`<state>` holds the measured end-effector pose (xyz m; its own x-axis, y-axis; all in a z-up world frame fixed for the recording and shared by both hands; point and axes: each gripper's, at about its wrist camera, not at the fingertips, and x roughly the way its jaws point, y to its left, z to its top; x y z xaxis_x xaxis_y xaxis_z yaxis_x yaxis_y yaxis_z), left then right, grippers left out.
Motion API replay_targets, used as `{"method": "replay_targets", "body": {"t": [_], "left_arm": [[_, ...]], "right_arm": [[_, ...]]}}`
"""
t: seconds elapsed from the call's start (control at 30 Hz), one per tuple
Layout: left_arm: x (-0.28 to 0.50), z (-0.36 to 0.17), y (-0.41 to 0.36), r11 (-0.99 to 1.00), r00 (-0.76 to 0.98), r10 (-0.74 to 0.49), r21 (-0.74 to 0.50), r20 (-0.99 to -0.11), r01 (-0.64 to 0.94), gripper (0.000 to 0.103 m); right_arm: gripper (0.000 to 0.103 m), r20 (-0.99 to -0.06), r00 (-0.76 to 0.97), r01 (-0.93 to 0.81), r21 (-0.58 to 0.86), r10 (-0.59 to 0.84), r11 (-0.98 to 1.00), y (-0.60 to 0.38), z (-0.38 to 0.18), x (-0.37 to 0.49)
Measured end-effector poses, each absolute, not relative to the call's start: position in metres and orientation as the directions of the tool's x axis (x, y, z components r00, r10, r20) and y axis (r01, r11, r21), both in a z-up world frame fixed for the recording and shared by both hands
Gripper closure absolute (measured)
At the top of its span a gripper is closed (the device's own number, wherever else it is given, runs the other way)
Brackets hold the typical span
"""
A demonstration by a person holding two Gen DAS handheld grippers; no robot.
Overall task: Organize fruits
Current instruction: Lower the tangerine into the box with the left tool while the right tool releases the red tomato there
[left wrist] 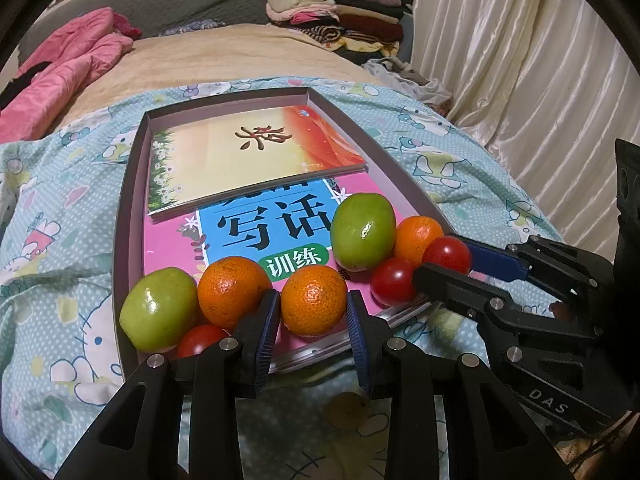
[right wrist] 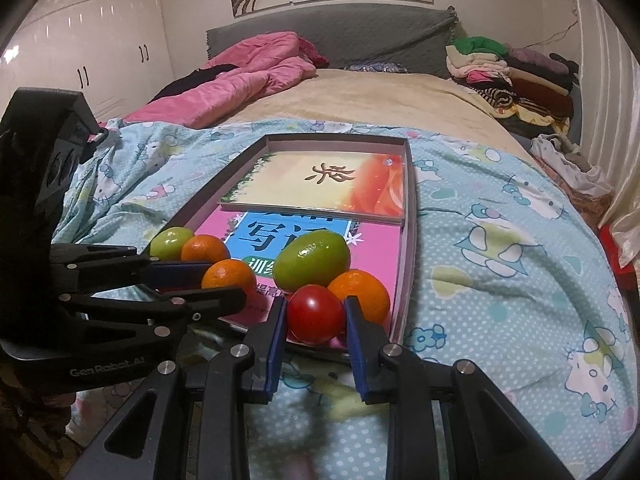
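Note:
My left gripper (left wrist: 313, 298) is shut on a tangerine (left wrist: 313, 312) at the near edge of a shallow grey box (left wrist: 128, 200). In the left wrist view my right gripper (left wrist: 444, 258) comes in from the right. It is shut on a cherry tomato (right wrist: 316, 312), which its blue pads (right wrist: 276, 340) squeeze from both sides. Another tomato (left wrist: 394, 286), a tangerine (left wrist: 418, 236) and a green fruit (left wrist: 362, 232) crowd against it. Left of my held tangerine lie a second tangerine (left wrist: 234, 290), a green fruit (left wrist: 158, 308) and a half-hidden tomato (left wrist: 200, 340).
The box rests on a blue patterned quilt (right wrist: 500, 272) on a bed and holds a pink book (left wrist: 168, 248) with a yellow-orange book (left wrist: 248, 160) on top. A pink duvet (right wrist: 248, 80) and stacked clothes (right wrist: 508, 76) lie farther back. Curtains (left wrist: 540, 80) hang on the right.

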<state>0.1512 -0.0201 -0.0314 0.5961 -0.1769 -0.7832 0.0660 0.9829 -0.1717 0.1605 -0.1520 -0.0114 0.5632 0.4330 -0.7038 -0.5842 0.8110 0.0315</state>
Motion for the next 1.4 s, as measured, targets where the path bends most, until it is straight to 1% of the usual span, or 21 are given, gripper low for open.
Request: {"method": "replay_targets", "body": {"t": [0.23, 0.47, 0.53, 0.63, 0.7, 0.77, 1.13, 1.17, 1.23, 1.27, 1.4], "left_arm": [[0.151, -0.032, -0.020, 0.983, 0.596, -0.178, -0.173, -0.783, 0.066, 0.069], [0.151, -0.032, -0.020, 0.983, 0.596, -0.177, -0.172, -0.783, 0.066, 0.068], [0.151, -0.032, -0.020, 0.983, 0.596, -0.177, -0.172, -0.783, 0.066, 0.068], [0.151, -0.032, -0.020, 0.983, 0.596, -0.177, -0.172, -0.783, 0.066, 0.068], [0.151, -0.032, -0.020, 0.983, 0.596, -0.178, -0.173, -0.783, 0.066, 0.068], [0.151, -0.032, -0.020, 0.983, 0.596, -0.179, -0.174, -0.783, 0.066, 0.068], [0.150, -0.034, -0.020, 0.980, 0.591, -0.189, -0.188, -0.784, 0.063, 0.067], [0.151, -0.033, -0.020, 0.980, 0.592, -0.188, -0.187, -0.784, 0.063, 0.067], [0.151, -0.033, -0.019, 0.979, 0.591, -0.194, -0.194, -0.783, 0.064, 0.065], [0.151, -0.033, -0.019, 0.977, 0.592, -0.203, -0.205, -0.780, 0.065, 0.062], [0.150, -0.032, -0.020, 0.976, 0.593, -0.207, -0.208, -0.778, 0.068, 0.061]], "right_arm": [[0.074, -0.696, 0.594, -0.571, -0.012, 0.403, 0.821, -0.152, -0.013, 0.162], [0.073, -0.694, 0.596, -0.564, -0.005, 0.403, 0.826, -0.154, -0.011, 0.162], [0.070, -0.693, 0.596, -0.560, 0.004, 0.406, 0.829, -0.155, -0.010, 0.162], [0.063, -0.676, 0.603, -0.559, 0.021, 0.424, 0.829, -0.158, -0.005, 0.160], [0.056, -0.661, 0.611, -0.557, 0.033, 0.436, 0.830, -0.160, -0.002, 0.160], [0.053, -0.656, 0.612, -0.555, 0.040, 0.441, 0.831, -0.161, 0.000, 0.159], [0.050, -0.664, 0.619, -0.531, 0.041, 0.421, 0.846, -0.163, -0.001, 0.162], [0.049, -0.663, 0.619, -0.531, 0.042, 0.421, 0.847, -0.163, -0.001, 0.162], [0.044, -0.662, 0.623, -0.526, 0.041, 0.418, 0.850, -0.163, -0.001, 0.162], [0.042, -0.660, 0.624, -0.525, 0.043, 0.418, 0.850, -0.164, -0.001, 0.162], [0.041, -0.657, 0.627, -0.516, 0.053, 0.419, 0.855, -0.167, 0.000, 0.163]]}}
